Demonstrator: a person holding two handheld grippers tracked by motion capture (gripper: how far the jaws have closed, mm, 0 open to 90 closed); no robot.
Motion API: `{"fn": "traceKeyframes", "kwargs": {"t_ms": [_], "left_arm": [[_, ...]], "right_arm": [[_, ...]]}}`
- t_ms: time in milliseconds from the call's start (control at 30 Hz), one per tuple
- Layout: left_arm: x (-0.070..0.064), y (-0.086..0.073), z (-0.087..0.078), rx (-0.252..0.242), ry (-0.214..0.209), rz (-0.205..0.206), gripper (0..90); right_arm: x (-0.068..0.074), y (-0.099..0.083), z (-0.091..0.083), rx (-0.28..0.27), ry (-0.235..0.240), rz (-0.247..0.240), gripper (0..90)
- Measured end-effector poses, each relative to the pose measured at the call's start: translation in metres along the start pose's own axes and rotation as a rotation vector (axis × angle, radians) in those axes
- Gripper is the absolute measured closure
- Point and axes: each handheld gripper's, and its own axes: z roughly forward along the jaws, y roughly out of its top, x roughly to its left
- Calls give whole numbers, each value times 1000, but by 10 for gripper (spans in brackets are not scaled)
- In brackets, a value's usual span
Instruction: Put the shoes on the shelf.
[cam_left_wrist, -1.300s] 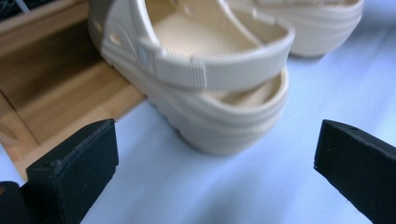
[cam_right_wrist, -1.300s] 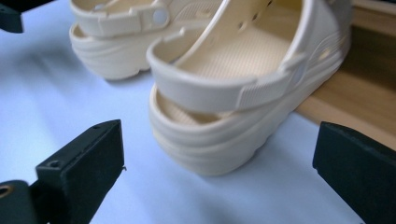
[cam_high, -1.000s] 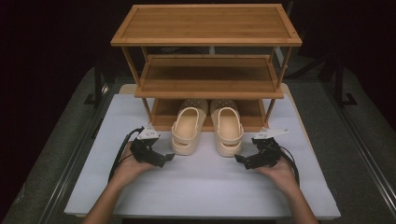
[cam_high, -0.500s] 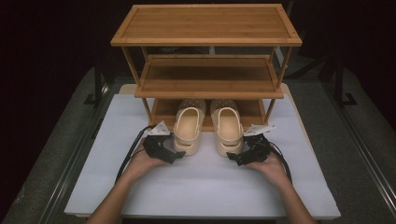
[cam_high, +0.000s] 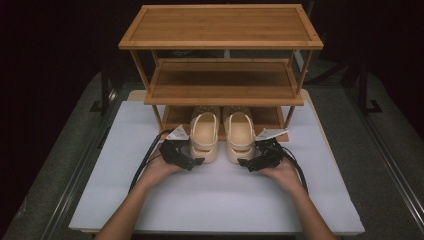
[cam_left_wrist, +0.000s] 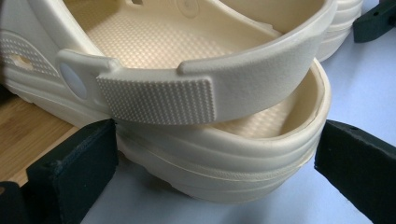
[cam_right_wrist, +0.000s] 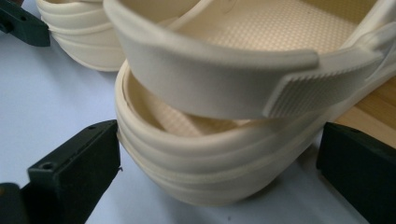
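Observation:
Two cream clogs stand side by side on the bottom shelf of a wooden rack (cam_high: 220, 44), heels out over the white mat. My left gripper (cam_high: 194, 155) is at the heel of the left clog (cam_high: 204, 134). In the left gripper view this gripper (cam_left_wrist: 215, 156) is open, its jaws on either side of that clog's heel (cam_left_wrist: 219, 177). My right gripper (cam_high: 248, 158) is at the heel of the right clog (cam_high: 240, 134). In the right gripper view this gripper (cam_right_wrist: 217, 158) is open too, and its jaws straddle that clog's heel (cam_right_wrist: 196, 172).
The rack has three bamboo shelves; the top and middle shelf (cam_high: 222, 80) are bare. Its legs (cam_high: 156, 116) stand left and right of the clogs. The white mat (cam_high: 220, 205) stretches between the rack and the person. Cables loop behind both grippers.
Both hands have moved forward and inward from the open mat, bringing each gripper's jaws around the heel of its clog. The clogs have not moved.

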Motion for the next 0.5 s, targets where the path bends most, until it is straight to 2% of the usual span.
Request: {"fn": "traceKeyframes", "kwargs": {"t_ms": [300, 367, 500], "left_arm": [[-1, 3, 6, -16, 12, -10, 0], [-1, 4, 7, -8, 16, -7, 0], [-1, 6, 7, -2, 16, -10, 0]], "right_arm": [[8, 10, 17, 14, 4, -20, 0], [9, 11, 19, 20, -17, -24, 0], [8, 10, 19, 9, -14, -2, 0]]}}
